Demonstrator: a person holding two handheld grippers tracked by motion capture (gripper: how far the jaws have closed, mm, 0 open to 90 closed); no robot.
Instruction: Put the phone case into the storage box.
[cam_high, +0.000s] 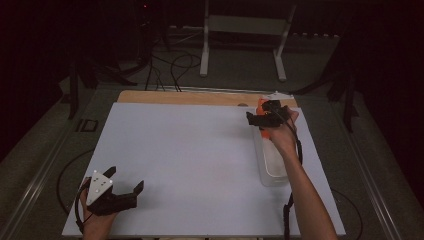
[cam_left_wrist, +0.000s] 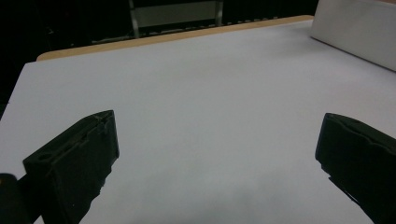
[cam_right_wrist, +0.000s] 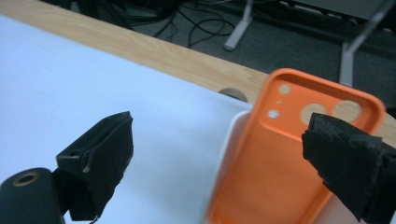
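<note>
Carefully I bring my spread right claw (cam_right_wrist: 215, 163) squarely over the orange phone case (cam_right_wrist: 275, 172) at lower right before pinching.

No readable text, labels, brands or numbers anywhere. The orange phone case (cam_right_wrist: 289, 154) is plain inside, just camera cutouts with no logo or marking. The white table sheet (cam_high: 190, 160) and both sets of black jaws carry no print, and the grey plate (cam_high: 98, 186) on the left gripper has only small dots, no characters.
</note>
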